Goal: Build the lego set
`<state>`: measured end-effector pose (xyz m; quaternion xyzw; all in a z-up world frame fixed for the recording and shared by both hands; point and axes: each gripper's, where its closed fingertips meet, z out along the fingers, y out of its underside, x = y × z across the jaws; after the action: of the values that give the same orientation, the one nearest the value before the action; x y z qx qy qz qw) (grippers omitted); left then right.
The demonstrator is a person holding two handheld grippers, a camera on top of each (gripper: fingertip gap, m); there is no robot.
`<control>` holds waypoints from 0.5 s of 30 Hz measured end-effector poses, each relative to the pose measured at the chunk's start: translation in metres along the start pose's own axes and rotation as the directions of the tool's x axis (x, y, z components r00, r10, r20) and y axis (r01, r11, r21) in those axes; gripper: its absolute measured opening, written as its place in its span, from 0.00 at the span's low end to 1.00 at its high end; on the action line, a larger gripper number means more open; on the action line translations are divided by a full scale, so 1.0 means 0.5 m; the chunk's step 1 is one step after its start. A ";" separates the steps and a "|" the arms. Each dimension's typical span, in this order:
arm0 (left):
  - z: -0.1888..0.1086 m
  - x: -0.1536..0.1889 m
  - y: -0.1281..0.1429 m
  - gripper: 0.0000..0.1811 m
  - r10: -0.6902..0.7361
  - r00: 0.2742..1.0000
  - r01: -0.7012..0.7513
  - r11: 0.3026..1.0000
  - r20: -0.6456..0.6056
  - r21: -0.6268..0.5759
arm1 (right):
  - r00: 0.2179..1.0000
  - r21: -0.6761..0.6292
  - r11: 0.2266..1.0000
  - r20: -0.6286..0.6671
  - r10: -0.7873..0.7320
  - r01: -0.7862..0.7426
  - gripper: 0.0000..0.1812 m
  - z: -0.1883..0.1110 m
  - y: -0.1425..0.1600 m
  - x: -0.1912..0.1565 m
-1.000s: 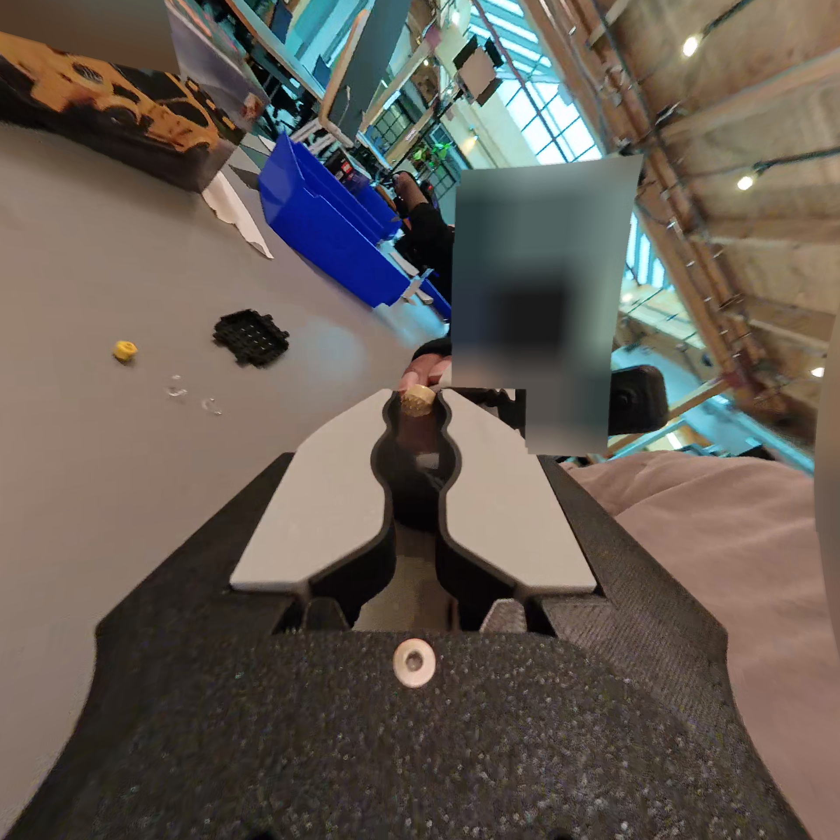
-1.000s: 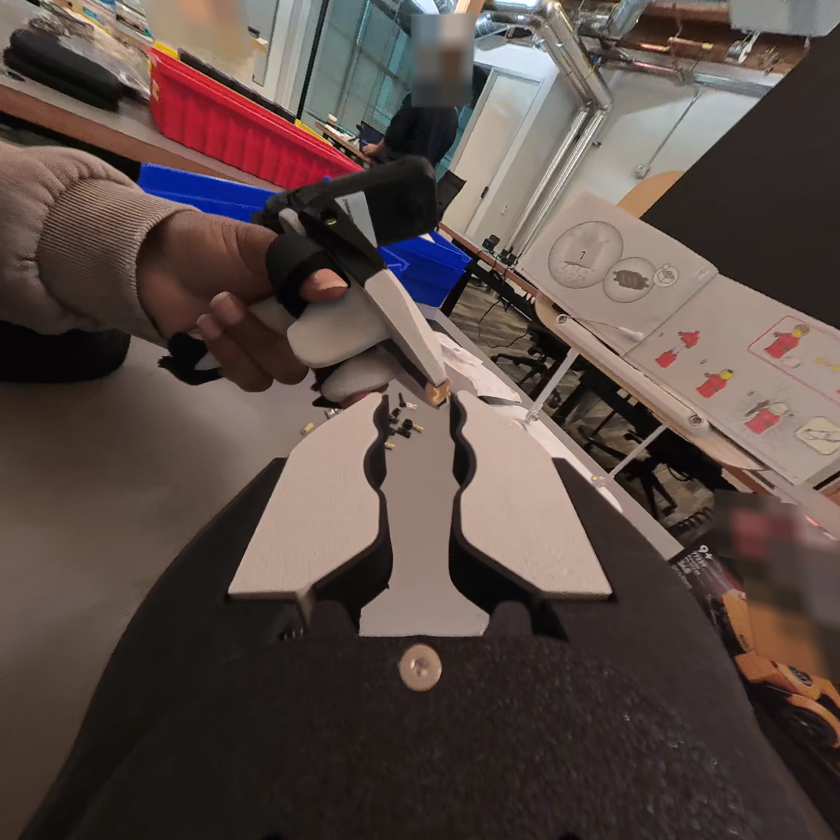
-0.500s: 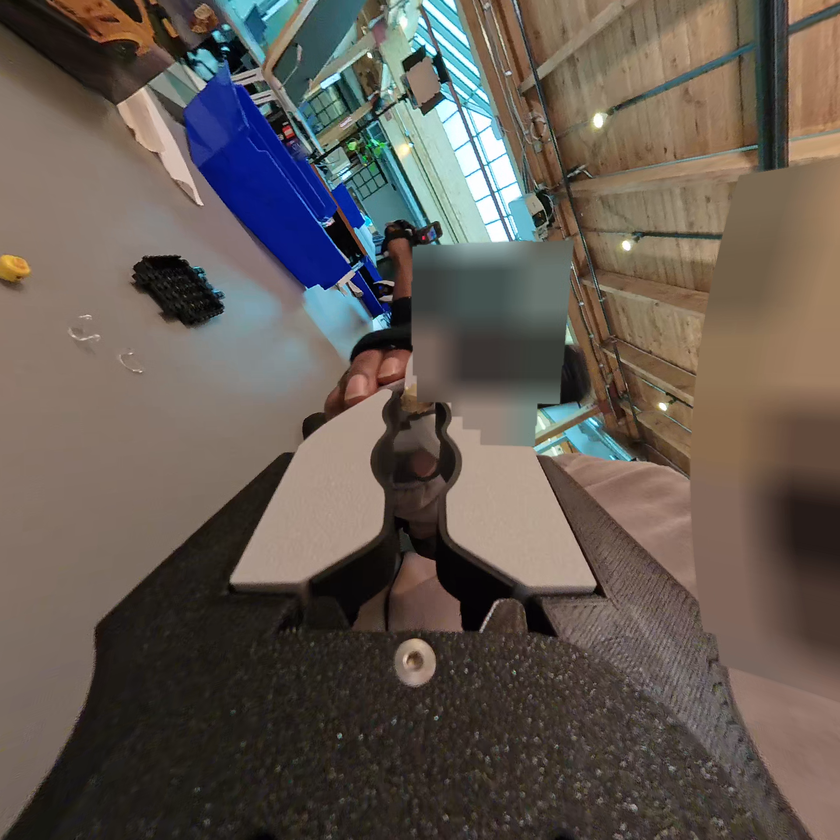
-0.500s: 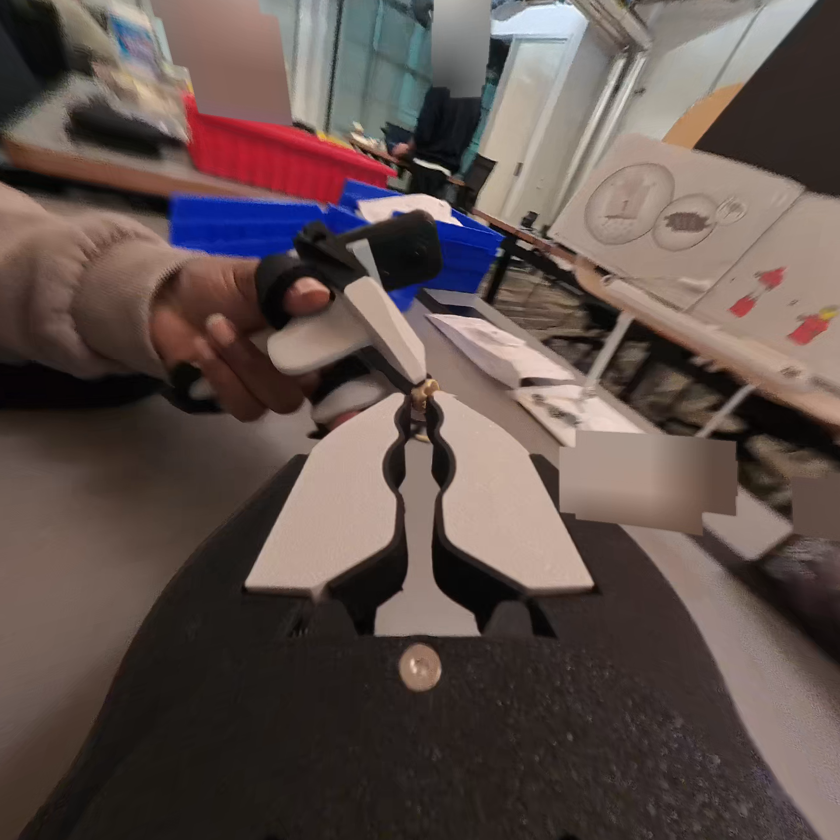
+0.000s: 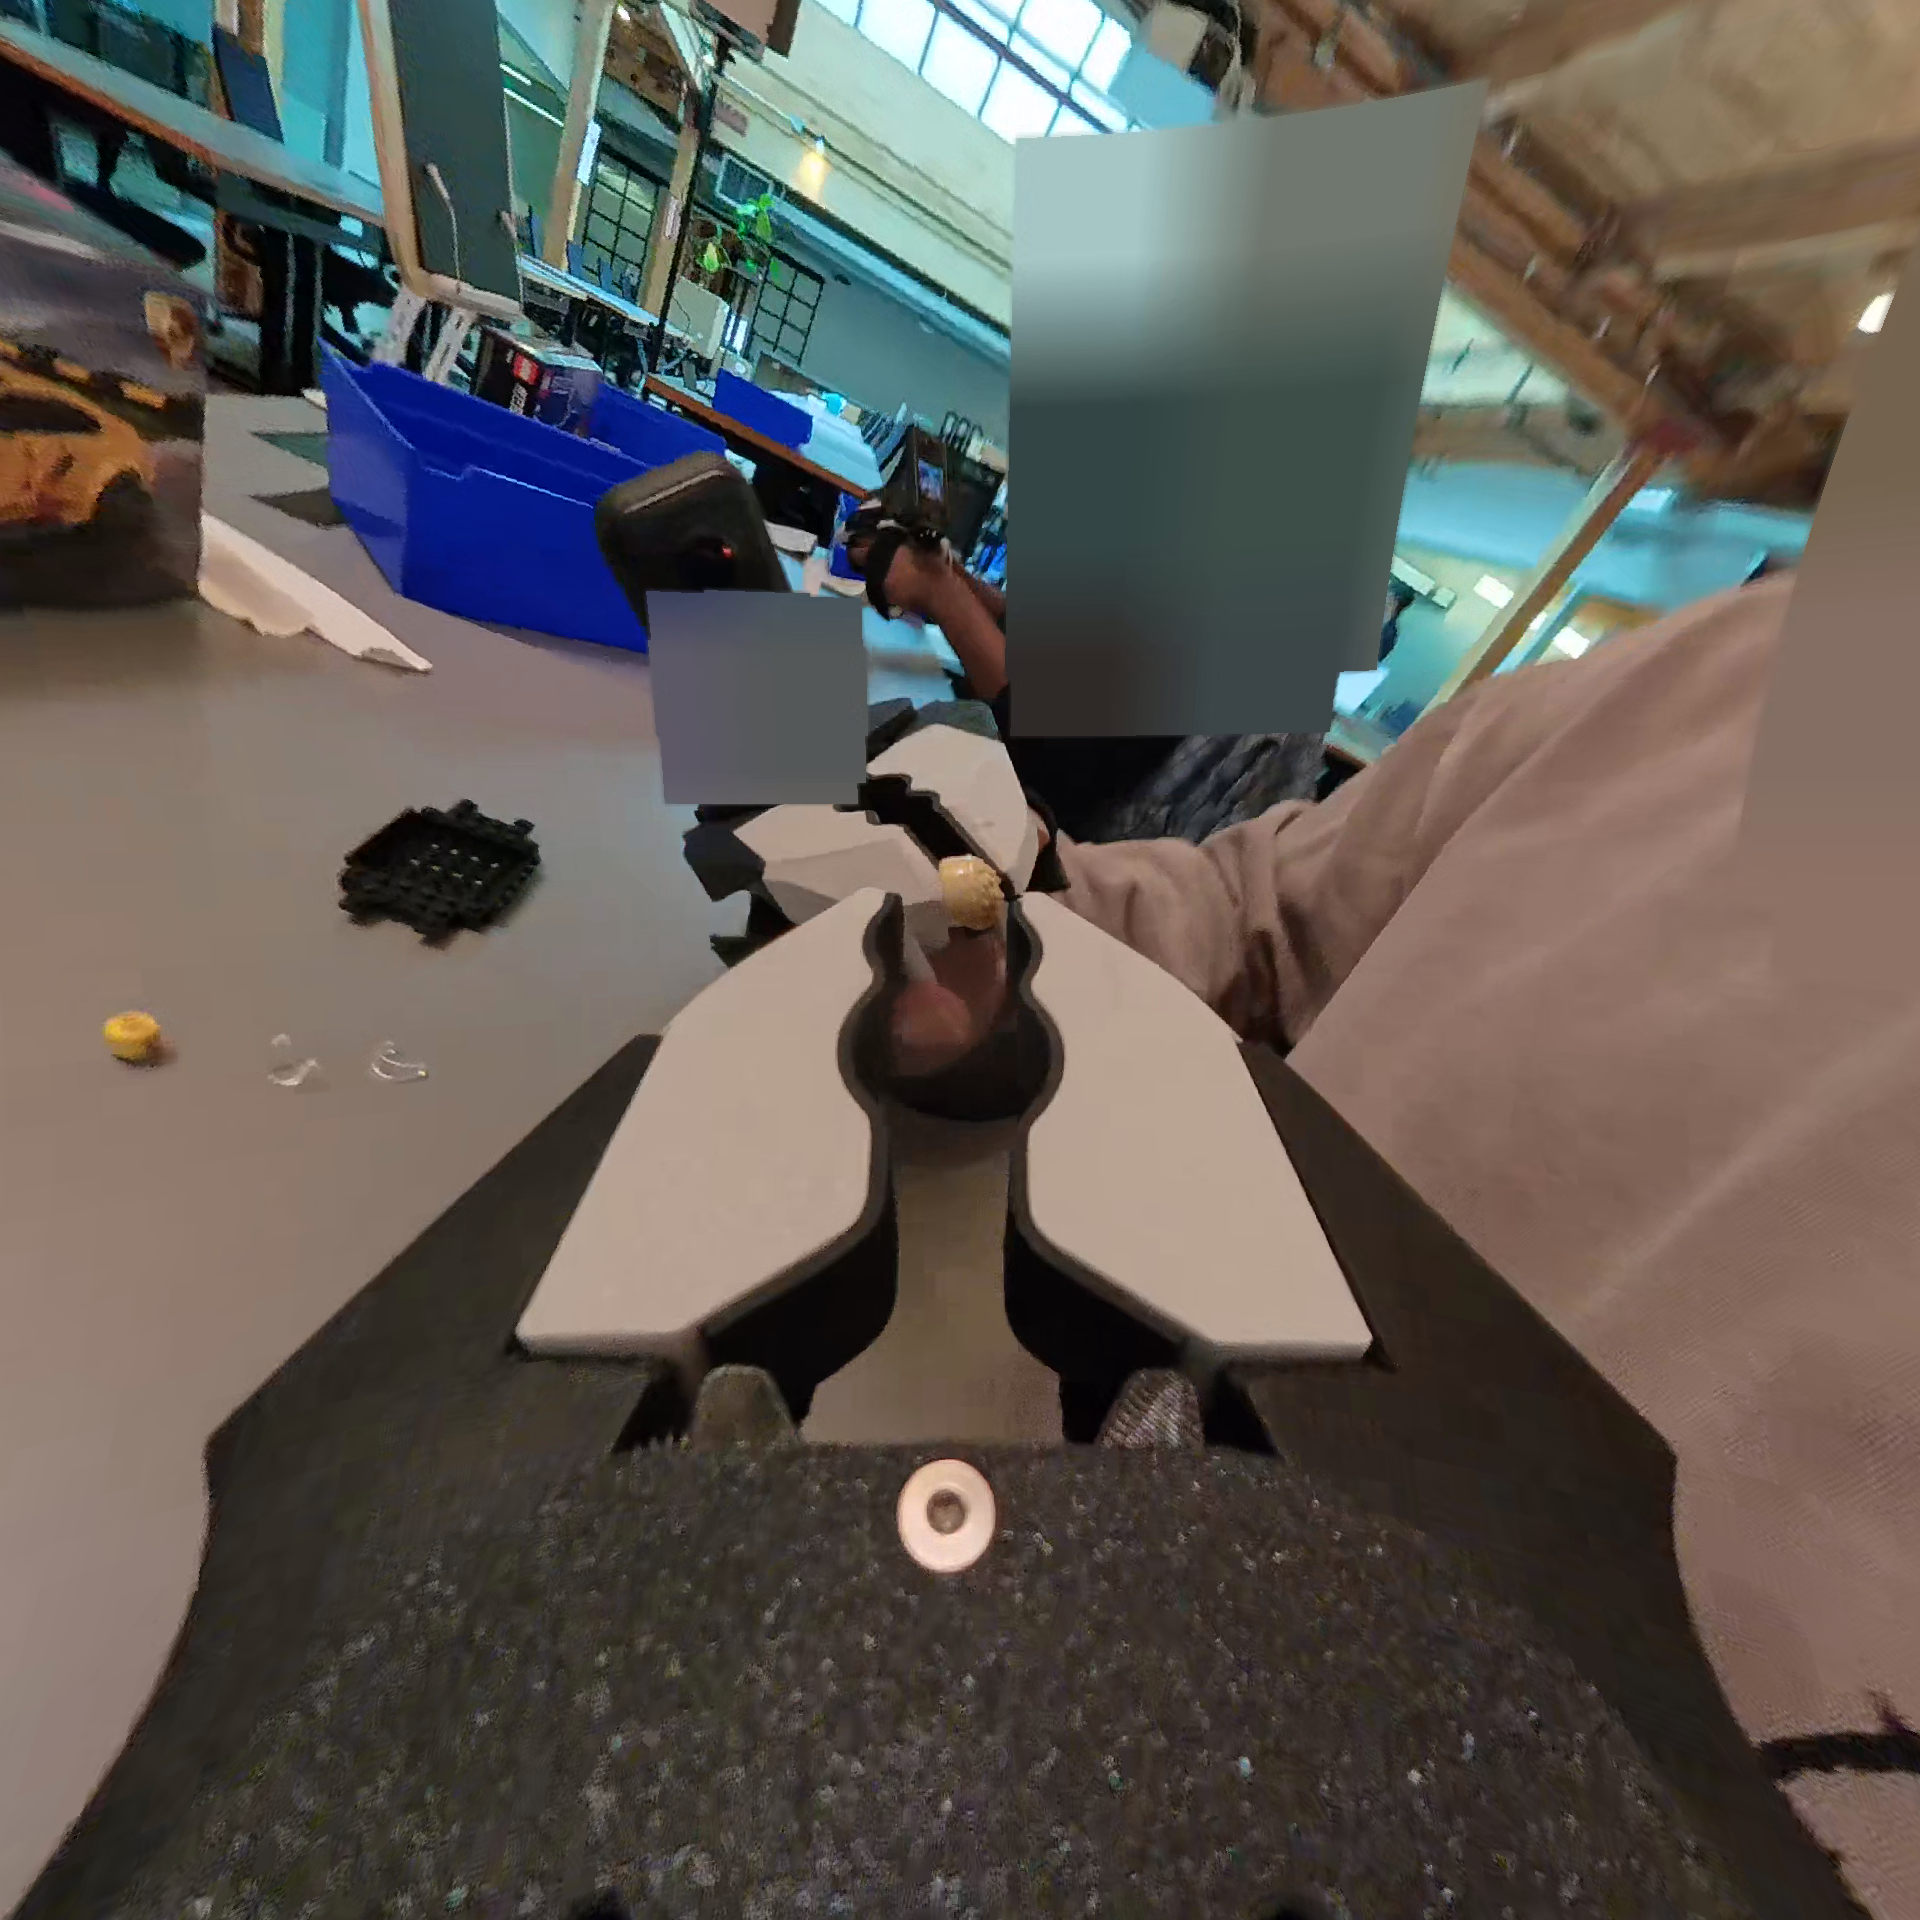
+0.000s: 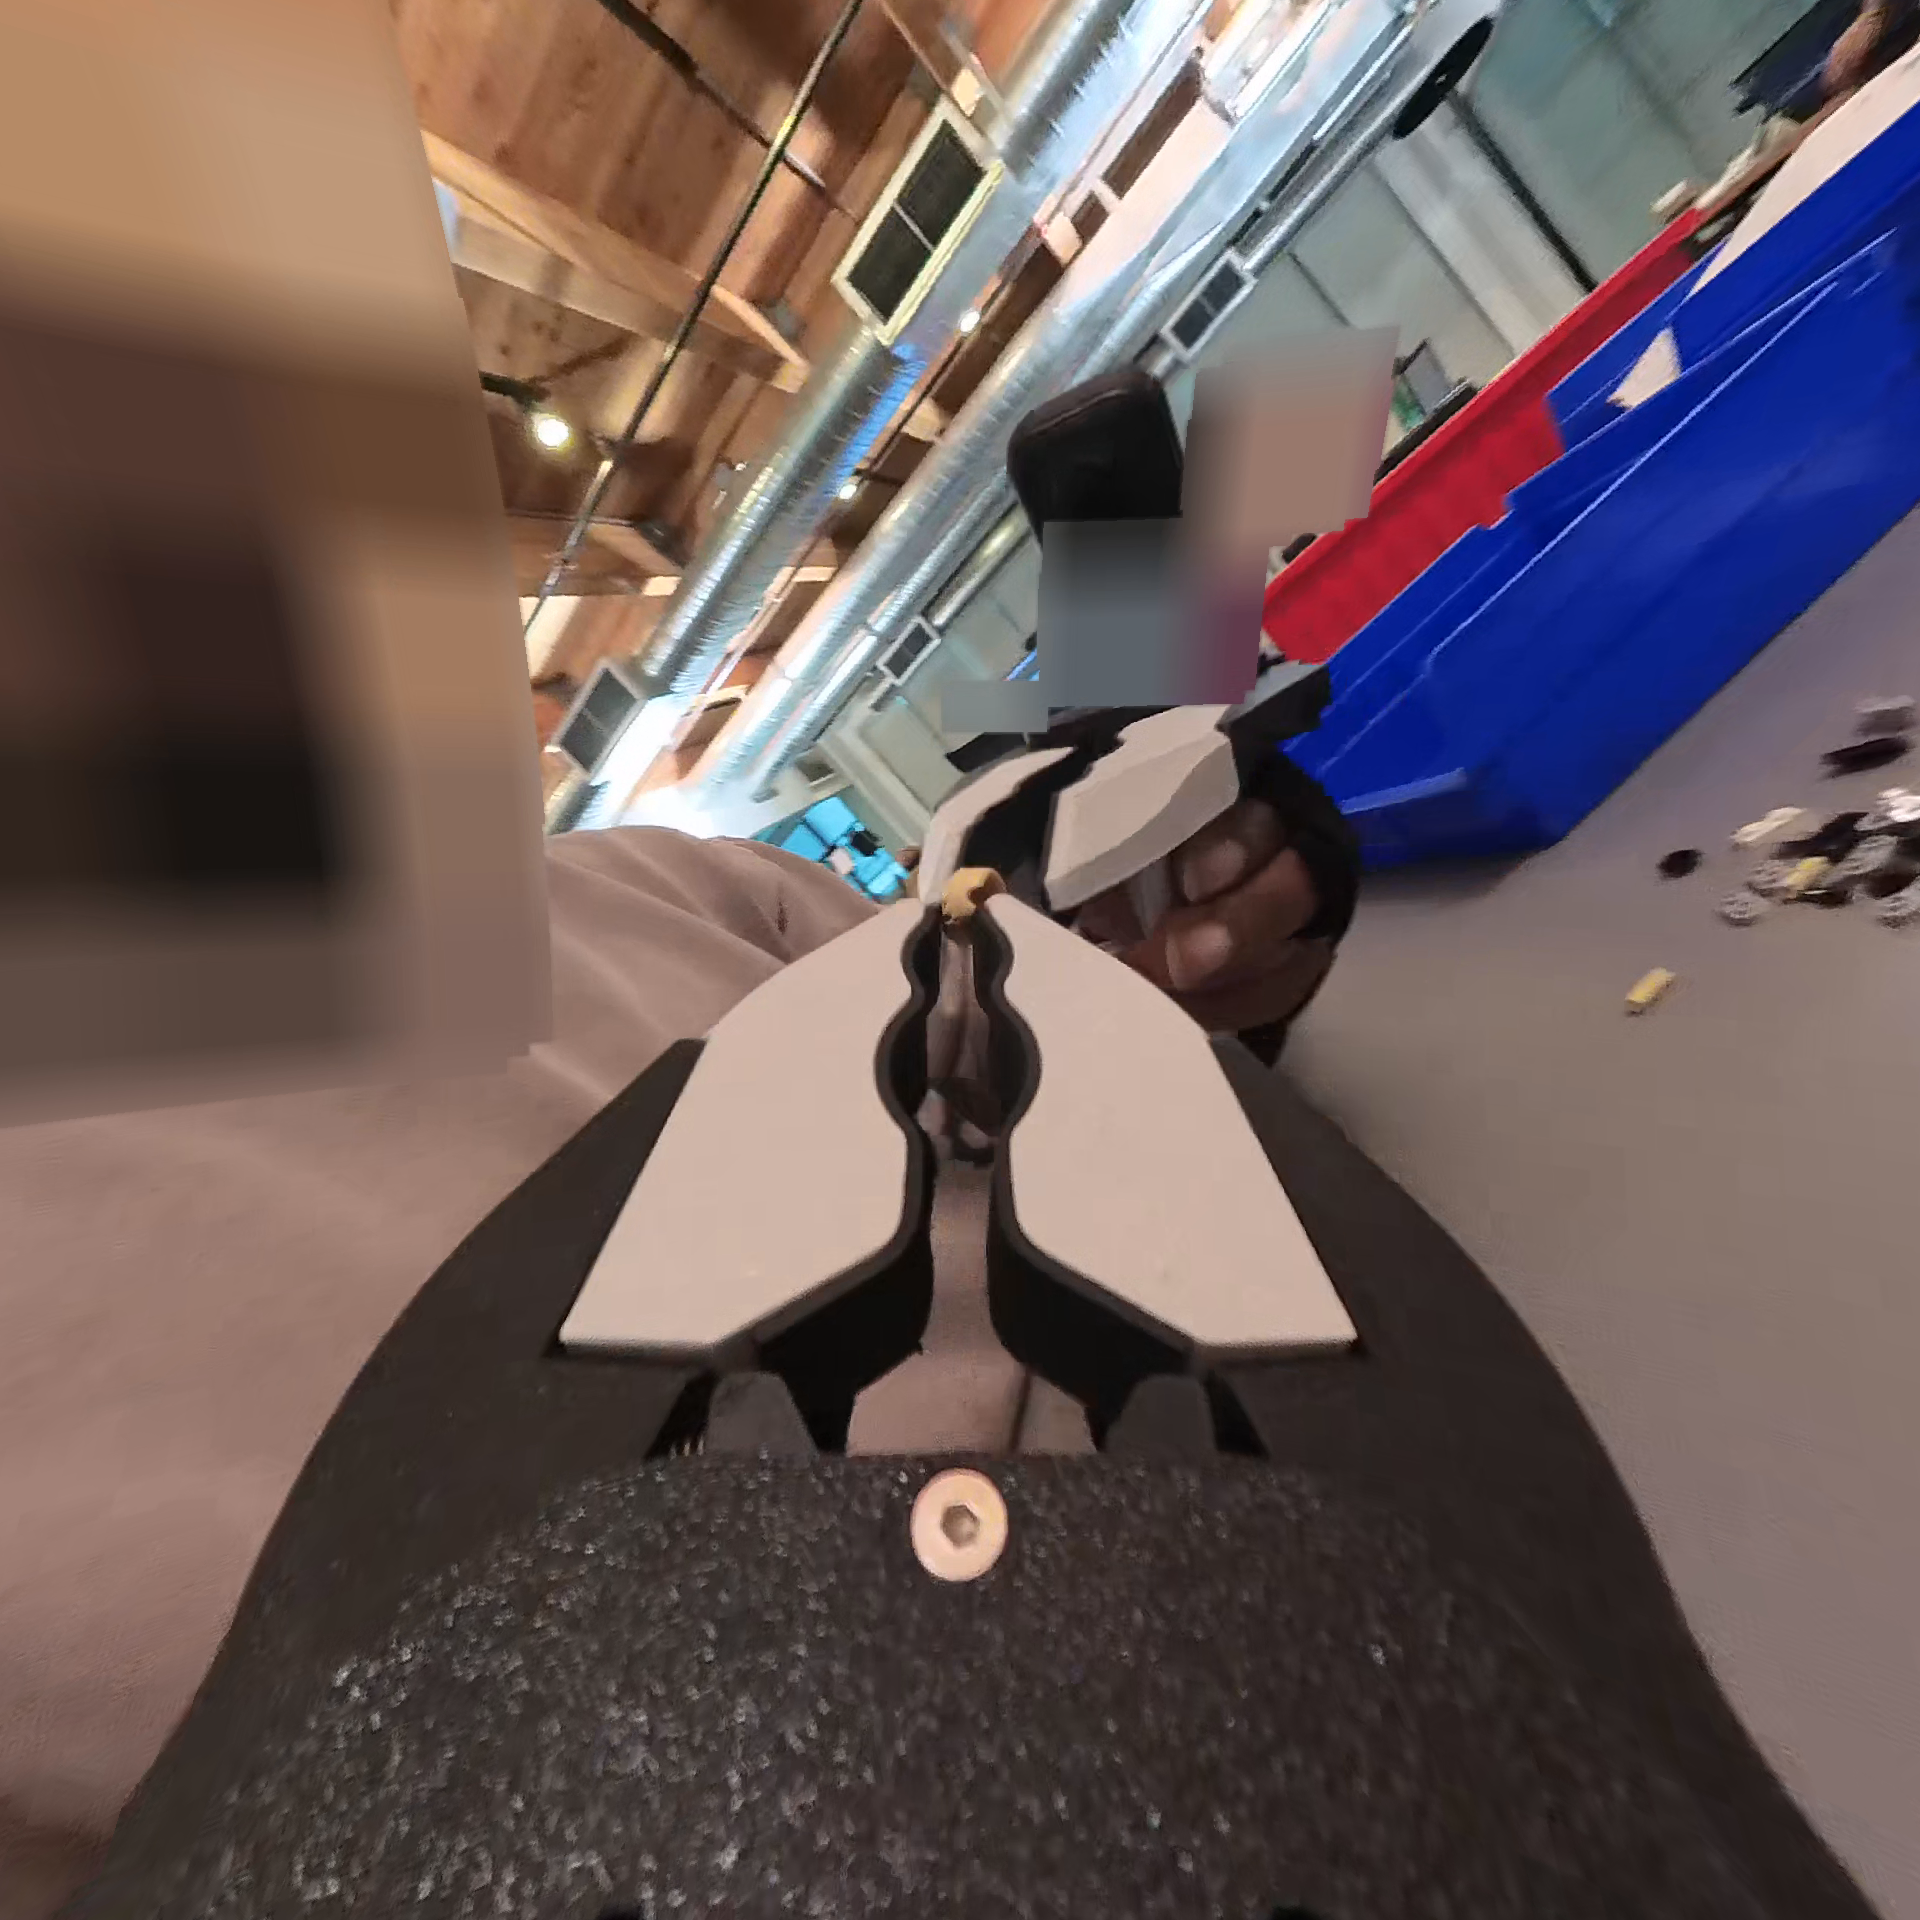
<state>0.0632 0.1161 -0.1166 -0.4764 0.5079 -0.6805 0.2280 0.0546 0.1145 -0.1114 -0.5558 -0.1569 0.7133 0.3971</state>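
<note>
A small round tan lego piece [image 5: 971, 894] hangs in the air between both grippers, above the grey table [image 5: 260, 790]. My left gripper [image 5: 953, 902] is shut on it at the fingertips. My right gripper [image 6: 964, 909] faces it from the opposite side, jaws nearly together, shut on the same tan piece [image 6: 966, 894]. The right gripper's white fingers [image 5: 831, 862] show just behind the piece in the left wrist view. The left gripper's fingers [image 6: 1132, 821] and the hand holding it show in the right wrist view.
On the table lie a black grid piece [image 5: 442, 868], a yellow round piece [image 5: 132, 1036] and two clear bits [image 5: 296, 1065]. A blue bin [image 5: 488, 499], white paper [image 5: 301, 613] and the set's box [image 5: 73, 468] stand behind. A pile of small pieces [image 6: 1829, 873] and a tan piece [image 6: 1650, 987] lie right.
My right gripper, open a second ago, has closed on the tan piece held by the left gripper. Both grippers have rolled and tilted together, so both views have swung round.
</note>
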 end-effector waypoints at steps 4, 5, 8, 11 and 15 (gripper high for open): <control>0.003 0.017 0.008 0.07 0.159 0.987 -0.158 0.986 0.017 -0.045 | 0.994 -0.022 0.997 0.071 0.080 -0.079 0.03 0.005 0.010 -0.011; 0.003 0.018 0.008 0.07 0.170 0.985 -0.169 0.984 0.021 -0.052 | 0.992 -0.020 0.996 0.082 0.094 -0.092 0.03 0.005 0.011 -0.013; 0.002 0.015 0.009 0.06 0.178 0.983 -0.175 0.983 0.046 -0.061 | 0.990 -0.013 0.994 0.085 0.114 -0.113 0.03 0.004 0.010 -0.009; -0.001 -0.003 0.011 0.06 0.130 0.988 -0.125 0.990 0.085 -0.058 | 0.995 0.002 0.996 0.028 0.093 -0.093 0.03 -0.001 0.005 0.008; -0.005 -0.028 0.020 0.05 0.065 0.990 -0.059 0.997 0.125 -0.051 | 0.995 -0.008 1.000 -0.103 -0.001 0.000 0.04 -0.008 0.003 0.034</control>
<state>0.0653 0.1247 -0.1318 -0.5078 0.5230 -0.6293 0.2694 0.0566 0.1254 -0.1252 -0.5933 -0.1390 0.6830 0.4027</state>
